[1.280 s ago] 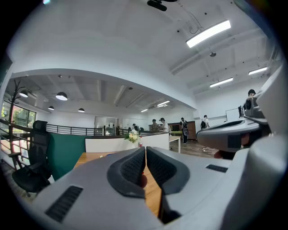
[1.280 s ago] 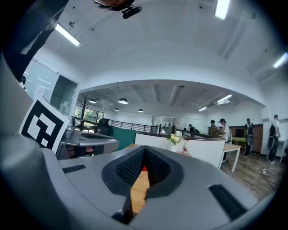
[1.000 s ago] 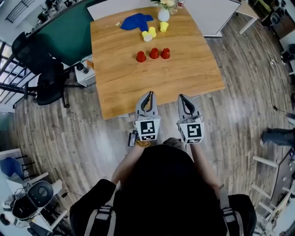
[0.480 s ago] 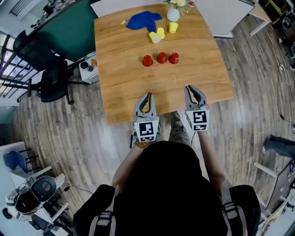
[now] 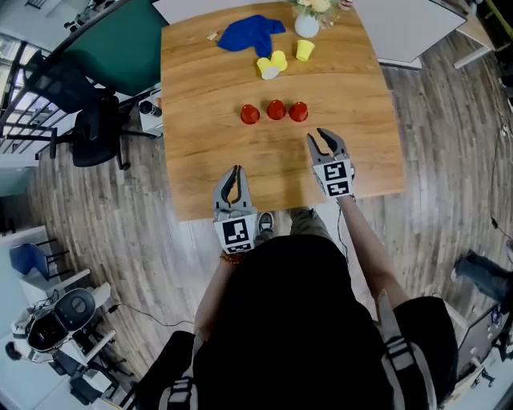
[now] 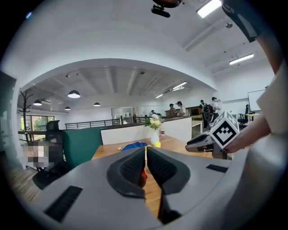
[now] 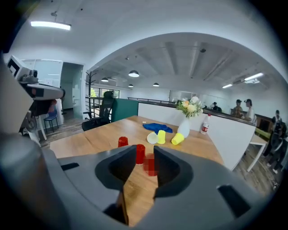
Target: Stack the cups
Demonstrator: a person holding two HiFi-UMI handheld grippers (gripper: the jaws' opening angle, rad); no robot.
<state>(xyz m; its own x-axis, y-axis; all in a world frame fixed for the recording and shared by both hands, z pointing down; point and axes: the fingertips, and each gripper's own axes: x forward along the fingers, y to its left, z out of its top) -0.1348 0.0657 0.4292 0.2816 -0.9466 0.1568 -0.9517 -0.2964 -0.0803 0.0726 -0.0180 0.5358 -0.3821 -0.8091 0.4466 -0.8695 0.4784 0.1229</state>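
Got three red cups [image 5: 276,110] in a row mid-table [image 5: 200,136], not stacked yet, plus yellow cups [image 5: 278,61] further back by a blue cloth [image 5: 250,34] and a vase [image 5: 307,25]. Left gripper [image 5: 235,170] over the near edge, clenched tight, nothing in it. Right gripper [image 5: 321,138] near the rightmost red one, not touching, jaws just been opening, nothing between them.

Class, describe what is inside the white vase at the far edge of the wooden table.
A bunch of pale flowers rises from the white vase. Its opaque wall hides the stems and any water.
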